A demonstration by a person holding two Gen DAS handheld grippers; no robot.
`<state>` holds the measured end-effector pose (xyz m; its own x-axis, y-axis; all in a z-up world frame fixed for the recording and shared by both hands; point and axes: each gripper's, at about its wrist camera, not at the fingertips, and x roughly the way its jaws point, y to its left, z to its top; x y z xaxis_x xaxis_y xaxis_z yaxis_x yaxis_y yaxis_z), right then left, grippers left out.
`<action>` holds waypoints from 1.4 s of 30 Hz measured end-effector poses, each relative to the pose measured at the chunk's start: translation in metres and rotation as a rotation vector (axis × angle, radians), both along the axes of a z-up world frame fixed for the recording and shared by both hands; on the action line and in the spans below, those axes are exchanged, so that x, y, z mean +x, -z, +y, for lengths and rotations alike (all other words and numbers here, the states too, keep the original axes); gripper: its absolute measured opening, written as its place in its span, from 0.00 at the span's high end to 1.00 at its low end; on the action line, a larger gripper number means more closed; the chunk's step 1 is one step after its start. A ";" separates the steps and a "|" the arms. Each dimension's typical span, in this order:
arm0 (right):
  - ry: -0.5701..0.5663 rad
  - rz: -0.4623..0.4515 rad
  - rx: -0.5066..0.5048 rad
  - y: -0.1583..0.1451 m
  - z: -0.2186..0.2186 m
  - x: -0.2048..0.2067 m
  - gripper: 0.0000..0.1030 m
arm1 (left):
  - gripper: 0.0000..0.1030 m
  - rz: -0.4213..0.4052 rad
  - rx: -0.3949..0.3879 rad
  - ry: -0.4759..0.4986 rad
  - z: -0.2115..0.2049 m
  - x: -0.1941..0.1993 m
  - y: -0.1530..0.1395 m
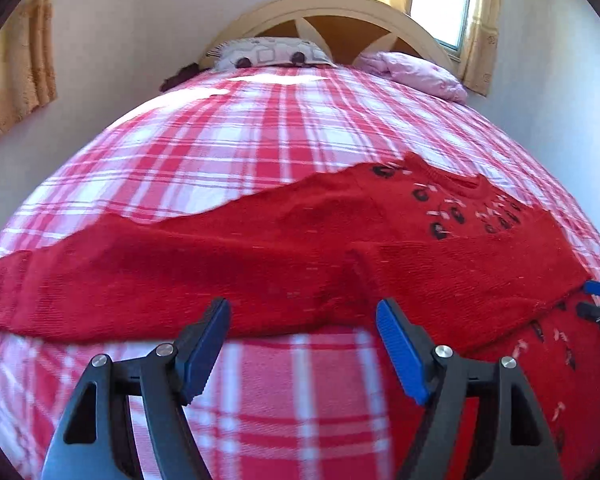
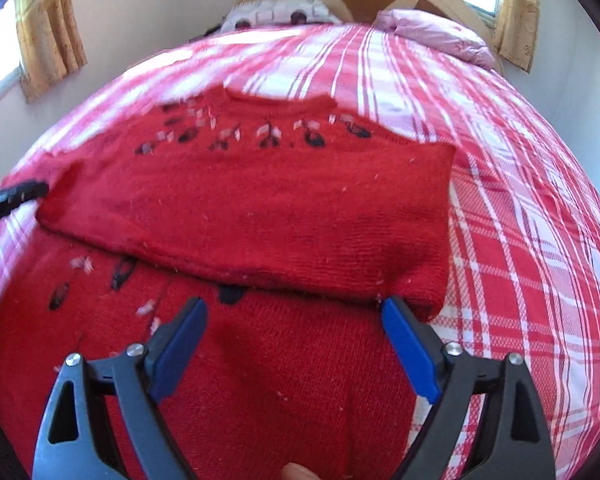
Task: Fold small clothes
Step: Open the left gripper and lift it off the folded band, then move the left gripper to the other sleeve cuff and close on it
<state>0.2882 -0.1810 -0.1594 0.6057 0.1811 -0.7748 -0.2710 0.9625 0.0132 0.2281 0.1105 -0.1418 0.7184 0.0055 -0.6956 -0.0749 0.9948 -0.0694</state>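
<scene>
While both tools stand released with nothing between their fingers, the red sweater (image 2: 260,200) lies flat on the bed (image 1: 228,140), across the plaid cover near the foot edge. One sleeve (image 1: 100,280) stretches out toward the bed's left edge; the other sleeve (image 2: 300,216) is folded over the sweater's body. The left tool (image 1: 303,344) hovers just before the near edge of the outstretched sleeve, its blue pads (image 1: 204,352) apart from the knit. The right tool (image 2: 294,344) hangs over the sweater's lower body, its right pad (image 2: 410,352) just beside the folded sleeve's cuff end. Two pillows (image 1: 268,54) rest against the headboard (image 1: 332,8).
</scene>
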 end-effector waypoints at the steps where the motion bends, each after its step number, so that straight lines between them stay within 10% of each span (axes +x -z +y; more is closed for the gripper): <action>1: 0.009 -0.020 0.025 -0.005 -0.003 -0.004 0.12 | 0.26 0.003 0.015 -0.026 0.012 -0.004 -0.001; 10: -0.007 -0.137 0.051 -0.039 0.006 -0.032 0.12 | 0.26 0.044 0.089 -0.405 0.169 -0.044 -0.011; 16: -0.056 -0.162 0.054 -0.050 0.025 -0.042 0.12 | 0.26 0.032 -0.068 -0.624 0.255 -0.070 -0.009; 22: -0.108 -0.173 0.018 -0.051 0.048 -0.050 0.12 | 0.48 0.050 -0.262 -0.623 0.277 -0.065 0.010; 28: -0.129 -0.188 0.007 -0.053 0.060 -0.057 0.12 | 0.55 0.063 -0.294 -0.649 0.282 -0.056 0.019; 33: -0.124 -0.187 0.014 -0.052 0.060 -0.058 0.12 | 0.85 0.071 -0.282 -0.622 0.282 -0.052 0.020; 42: -0.120 -0.176 0.019 -0.046 0.062 -0.061 0.12 | 0.88 -0.043 -0.314 -0.569 0.264 -0.058 -0.006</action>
<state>0.2275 -0.1188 -0.1130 0.7047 0.2741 -0.6544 -0.3837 0.9231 -0.0264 0.1706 0.3742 -0.1355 0.6904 0.1949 -0.6967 -0.5751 0.7322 -0.3649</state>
